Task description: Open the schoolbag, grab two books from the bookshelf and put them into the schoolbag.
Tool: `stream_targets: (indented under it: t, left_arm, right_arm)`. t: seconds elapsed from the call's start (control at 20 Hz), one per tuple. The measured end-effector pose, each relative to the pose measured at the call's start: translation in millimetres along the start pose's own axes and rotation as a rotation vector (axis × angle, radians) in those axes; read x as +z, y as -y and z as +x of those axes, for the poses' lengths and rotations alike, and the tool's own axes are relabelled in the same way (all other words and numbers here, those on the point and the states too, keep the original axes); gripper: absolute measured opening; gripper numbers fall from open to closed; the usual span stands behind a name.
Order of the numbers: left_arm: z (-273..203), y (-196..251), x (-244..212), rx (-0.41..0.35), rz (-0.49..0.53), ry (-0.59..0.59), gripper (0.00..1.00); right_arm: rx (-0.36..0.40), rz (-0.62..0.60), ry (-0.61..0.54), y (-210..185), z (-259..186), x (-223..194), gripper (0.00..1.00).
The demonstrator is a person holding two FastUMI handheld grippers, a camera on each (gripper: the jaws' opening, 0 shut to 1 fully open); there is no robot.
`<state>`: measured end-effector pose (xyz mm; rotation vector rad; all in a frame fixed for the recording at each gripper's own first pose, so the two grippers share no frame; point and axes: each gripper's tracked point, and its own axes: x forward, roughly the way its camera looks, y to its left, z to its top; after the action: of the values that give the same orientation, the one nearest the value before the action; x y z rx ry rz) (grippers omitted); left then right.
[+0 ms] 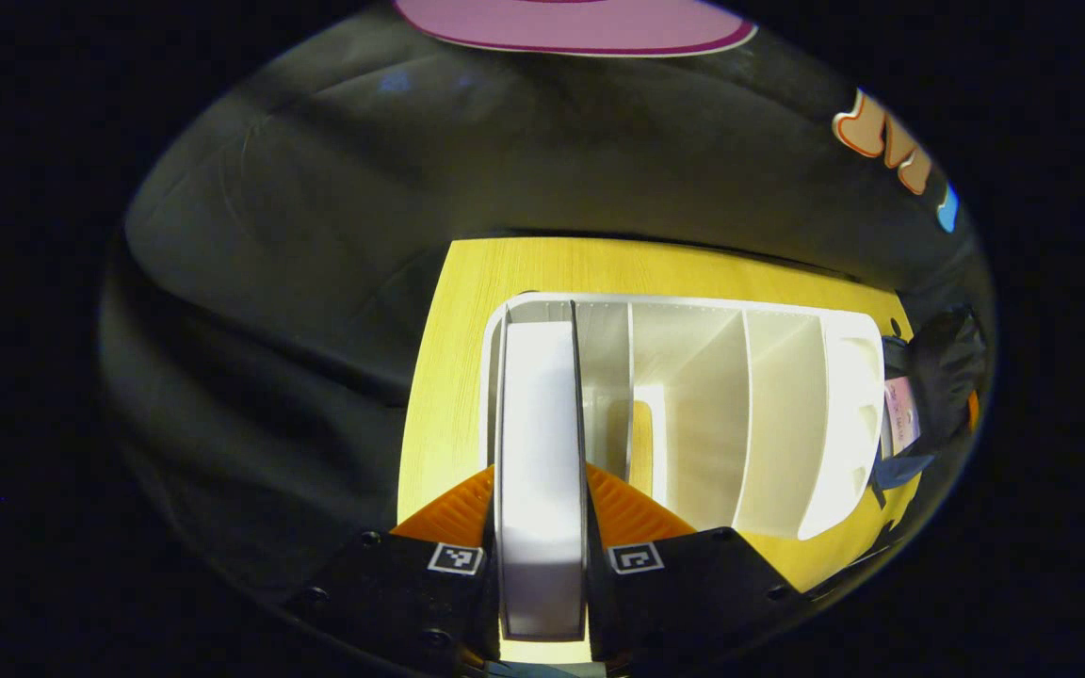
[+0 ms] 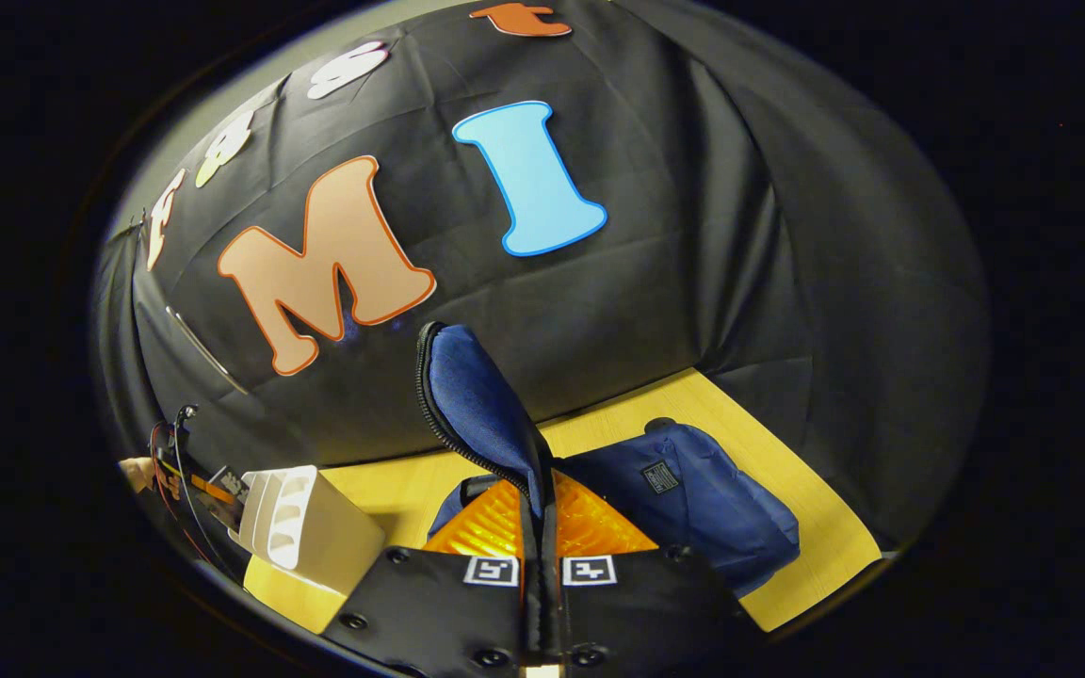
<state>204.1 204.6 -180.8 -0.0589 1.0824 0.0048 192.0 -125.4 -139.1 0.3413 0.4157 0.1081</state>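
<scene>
In the left gripper view my left gripper (image 1: 541, 490) is shut on a white book (image 1: 541, 443) that stands upright in the leftmost slot of the white bookshelf (image 1: 787, 424); both fingers press on its covers. In the right gripper view my right gripper (image 2: 541, 513) is shut on the blue schoolbag's zippered flap (image 2: 477, 395), which is lifted upright above the bag. The blue schoolbag (image 2: 703, 508) lies on the yellow table beyond it. The bookshelf (image 2: 307, 523) stands at the lower left of that view.
The yellow wooden table (image 1: 467, 311) carries the shelf and the bag (image 2: 816, 490). Black cloth walls close in behind and to the sides. A dark object with cables (image 1: 938, 377) sits past the shelf's right end. The shelf's other slots look empty.
</scene>
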Motion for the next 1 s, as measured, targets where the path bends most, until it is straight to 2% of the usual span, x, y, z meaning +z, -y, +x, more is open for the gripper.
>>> stream_targets:
  t: [0.35,1.0]
  left_arm:
    - [-19,-8,9,0.030,0.011,0.007,0.33]
    - [-82,-25,31,-0.033,-0.067,0.108,0.31]
  right_arm:
    - [-0.001,0.002,0.001,0,-1,1,0.02]
    - [-0.001,0.028,0.008,3,-2,0,0.03]
